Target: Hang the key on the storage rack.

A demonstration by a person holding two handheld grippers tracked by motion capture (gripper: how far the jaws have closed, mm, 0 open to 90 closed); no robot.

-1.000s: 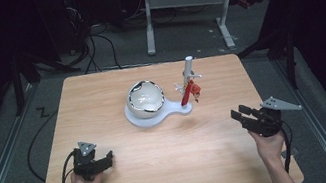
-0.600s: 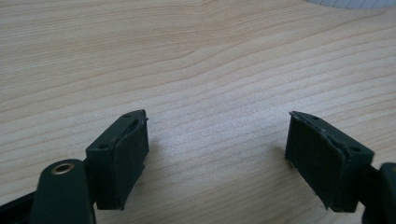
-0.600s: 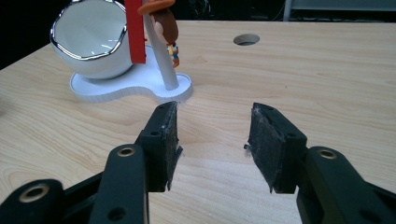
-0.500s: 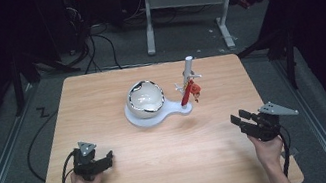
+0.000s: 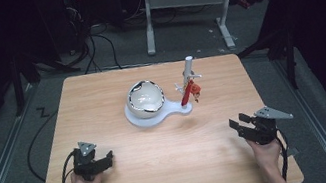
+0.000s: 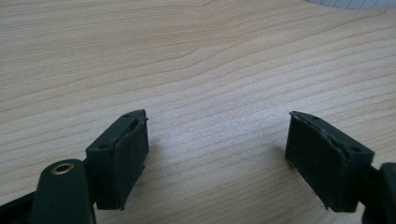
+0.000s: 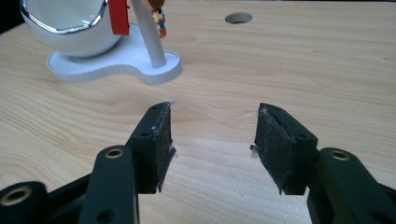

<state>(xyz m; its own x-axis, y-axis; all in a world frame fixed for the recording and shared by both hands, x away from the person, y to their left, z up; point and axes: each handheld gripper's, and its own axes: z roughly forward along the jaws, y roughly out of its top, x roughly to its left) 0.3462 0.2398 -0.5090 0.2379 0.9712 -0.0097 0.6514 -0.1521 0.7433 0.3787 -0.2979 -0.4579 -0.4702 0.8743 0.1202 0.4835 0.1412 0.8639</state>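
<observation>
Bright light falls from above on the table [image 5: 103, 107], while the room around it is very dark. The shiny bowl [image 7: 70, 28] shows glare on its rim. Close up, the black tool tips look sharp, with soft shadows under them.

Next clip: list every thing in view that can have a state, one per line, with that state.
Left tongs: open, nothing between the jaws, low over bare wood.
Right tongs: open, jaws have just been opening, nothing between them.
Shiny white round bowl: upright on its base.
White flat plastic base: lying flat on the table.
White upright post: standing on the base.
Small red figure: hanging at the post.
</observation>
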